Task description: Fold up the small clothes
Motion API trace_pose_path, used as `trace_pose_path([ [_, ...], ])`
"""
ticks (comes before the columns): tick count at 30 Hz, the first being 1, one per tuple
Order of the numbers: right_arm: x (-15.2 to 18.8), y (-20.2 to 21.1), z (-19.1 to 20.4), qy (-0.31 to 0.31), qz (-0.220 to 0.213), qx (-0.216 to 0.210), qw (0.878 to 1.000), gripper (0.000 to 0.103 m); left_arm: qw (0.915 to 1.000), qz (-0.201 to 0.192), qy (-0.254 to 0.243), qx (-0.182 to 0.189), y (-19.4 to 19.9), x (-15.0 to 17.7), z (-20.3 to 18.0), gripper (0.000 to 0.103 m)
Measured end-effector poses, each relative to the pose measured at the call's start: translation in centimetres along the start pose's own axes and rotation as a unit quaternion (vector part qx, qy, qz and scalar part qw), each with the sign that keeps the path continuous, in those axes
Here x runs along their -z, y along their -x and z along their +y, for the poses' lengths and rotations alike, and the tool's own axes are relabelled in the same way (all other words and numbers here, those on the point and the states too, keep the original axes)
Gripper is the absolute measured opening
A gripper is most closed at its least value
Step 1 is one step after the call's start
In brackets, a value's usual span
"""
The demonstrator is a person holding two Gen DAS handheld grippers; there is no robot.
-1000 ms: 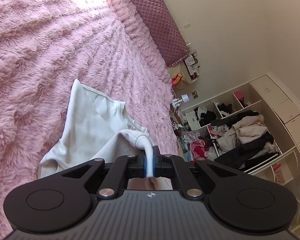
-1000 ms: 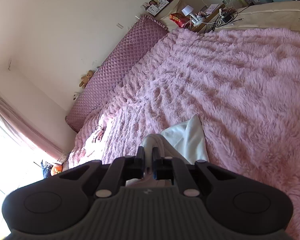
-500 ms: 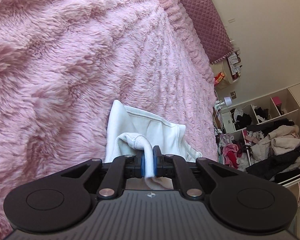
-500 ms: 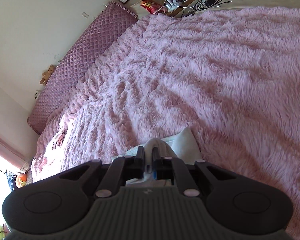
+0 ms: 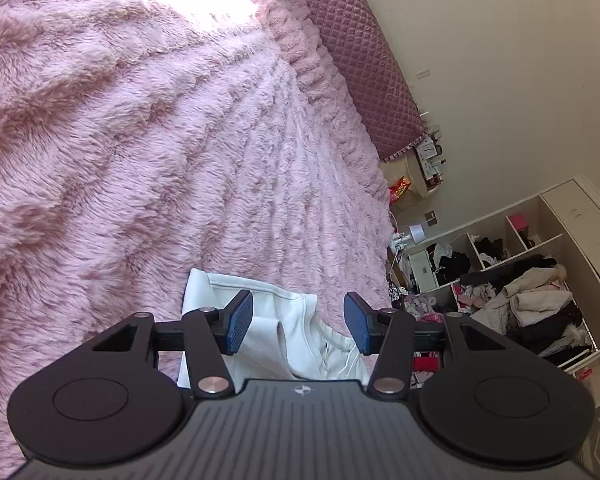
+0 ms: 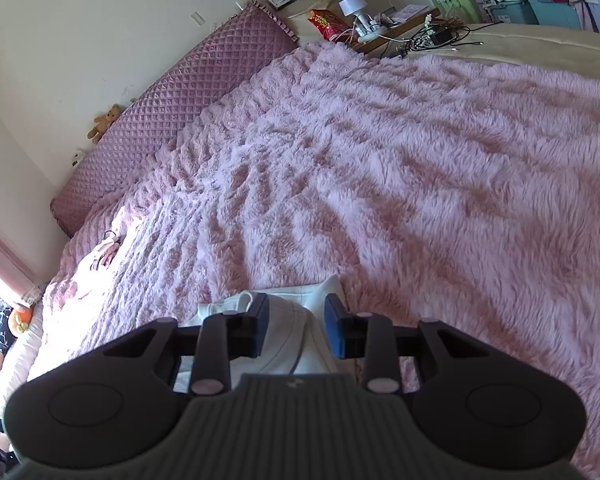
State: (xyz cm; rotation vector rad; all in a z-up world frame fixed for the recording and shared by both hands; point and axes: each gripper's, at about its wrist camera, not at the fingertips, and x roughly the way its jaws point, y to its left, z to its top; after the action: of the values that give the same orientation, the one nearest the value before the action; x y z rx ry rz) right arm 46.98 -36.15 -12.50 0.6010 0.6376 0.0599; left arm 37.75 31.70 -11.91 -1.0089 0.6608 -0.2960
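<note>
No legible writing. Left gripper (image 5: 298,328) & right gripper (image 6: 296,330): jaws opening, pads clear of white garment (image 5: 288,320) lying on pink blanket (image 5: 140,140).

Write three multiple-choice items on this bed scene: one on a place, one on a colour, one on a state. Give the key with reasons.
1. Where does the white garment lie?
A. on the pink fluffy blanket
B. on the shelves
C. on the nightstand

2. What colour is the quilted headboard?
A. green
B. mauve
C. white

3. How do the left tongs stand to the garment?
A. clamped on a sleeve
B. shut, beside it
C. apart, pads not pressing it

Key:
1 A, the cloth rests on the blanket in both wrist views.
2 B, its diamond quilting is mauve along the wall.
3 C, the jaws are opening, the garment lying loose between the blue pads; the right tongs are opening likewise.
</note>
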Motion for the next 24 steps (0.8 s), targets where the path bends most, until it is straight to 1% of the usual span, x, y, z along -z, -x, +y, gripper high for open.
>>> trace_pose_path([
  [1,0.2,0.1,0.5,0.026,0.006,0.006,1.000,0.028,0.9999,0.009,-0.011,-0.006,-0.1,0.3,-0.2,0.056],
  [3,0.7,0.0,1.3,0.081,0.010,0.015,0.997,0.028,0.9971,0.032,-0.055,-0.043,-0.6,1.2,-1.0,0.056],
  [4,0.9,-0.2,1.7,0.102,0.013,0.017,0.995,0.029,0.9949,0.038,-0.075,-0.055,-0.9,1.5,-1.2,0.056],
  [6,1.3,-0.5,2.6,0.155,0.016,0.022,0.988,0.036,0.9876,0.044,-0.122,-0.088,-1.6,2.4,-1.6,0.056],
  [9,1.6,-1.5,3.3,0.194,0.028,0.030,0.980,0.037,0.9837,0.058,-0.145,-0.090,-2.6,3.3,-1.4,0.056],
  [11,1.7,-2.2,3.5,0.204,0.035,0.029,0.978,0.037,0.9820,0.065,-0.160,-0.078,-3.2,3.8,-1.6,0.056],
  [13,2.0,-2.9,3.8,0.211,0.035,0.031,0.976,0.038,0.9782,0.067,-0.179,-0.081,-3.8,4.4,-2.0,0.058],
  [14,2.2,-3.3,3.8,0.217,0.036,0.033,0.975,0.041,0.9754,0.069,-0.189,-0.089,-4.2,4.6,-2.1,0.058],
  [15,2.3,-3.8,4.0,0.227,0.035,0.040,0.972,0.048,0.9712,0.069,-0.203,-0.103,-4.7,4.7,-2.2,0.058],
  [16,2.4,-4.3,4.2,0.241,0.032,0.046,0.969,0.051,0.9690,0.065,-0.212,-0.110,-4.9,4.7,-2.2,0.058],
  [17,2.3,-4.7,4.3,0.251,0.029,0.047,0.966,0.052,0.9661,0.058,-0.223,-0.117,-5.1,4.6,-2.2,0.058],
  [19,1.9,-5.6,4.9,0.269,0.023,0.044,0.962,0.053,0.9659,0.044,-0.226,-0.119,-5.4,4.2,-1.9,0.058],
  [20,1.6,-6.2,5.1,0.272,0.022,0.038,0.961,0.057,0.9663,0.041,-0.225,-0.118,-5.7,3.9,-1.8,0.060],
  [21,1.4,-6.8,5.2,0.276,0.022,0.032,0.960,0.062,0.9663,0.042,-0.225,-0.118,-6.1,3.7,-1.7,0.064],
  [22,1.3,-7.5,5.5,0.283,0.023,0.028,0.959,0.064,0.9653,0.042,-0.228,-0.121,-6.5,3.6,-1.7,0.066],
  [24,1.1,-8.8,6.0,0.299,0.033,0.022,0.954,0.064,0.9620,0.041,-0.239,-0.126,-7.3,3.4,-1.7,0.068],
])
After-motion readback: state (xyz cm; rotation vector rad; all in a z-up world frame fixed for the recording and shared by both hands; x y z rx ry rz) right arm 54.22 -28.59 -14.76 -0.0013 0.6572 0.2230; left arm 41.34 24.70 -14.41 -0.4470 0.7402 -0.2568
